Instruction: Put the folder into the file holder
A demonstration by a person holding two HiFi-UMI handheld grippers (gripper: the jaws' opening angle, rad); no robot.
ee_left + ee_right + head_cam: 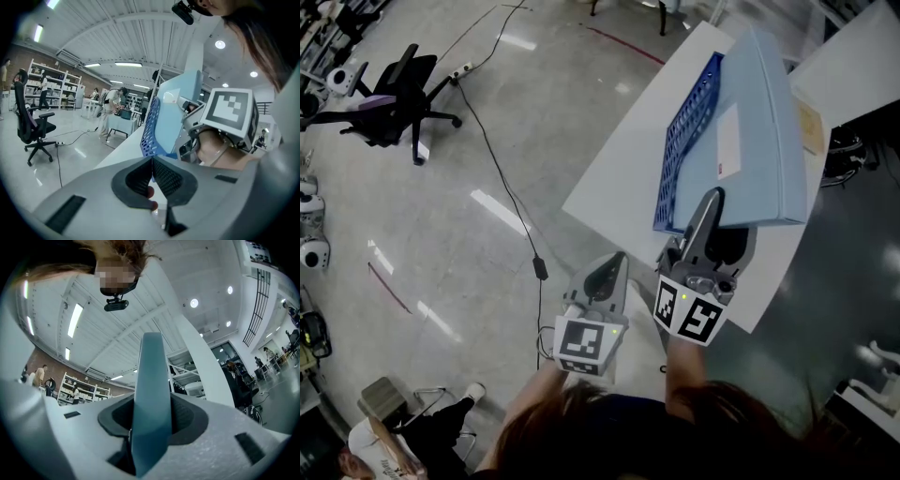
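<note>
The right hand-held gripper point(711, 201) is clamping the folder point(761, 131) by its near edge, against the file holder point(687, 131) on the bench point(614, 183). Gripped so low, I fear the folder is going to twist and tip the holder.

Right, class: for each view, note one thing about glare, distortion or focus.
Head view: lights glare in streaks off the glossy floor. Left gripper view: the fisheye lens bows the ceiling beams and darkens the corners. Right gripper view: the folder, very close between the jaws, looks soft, and the ceiling lamps bloom.
</note>
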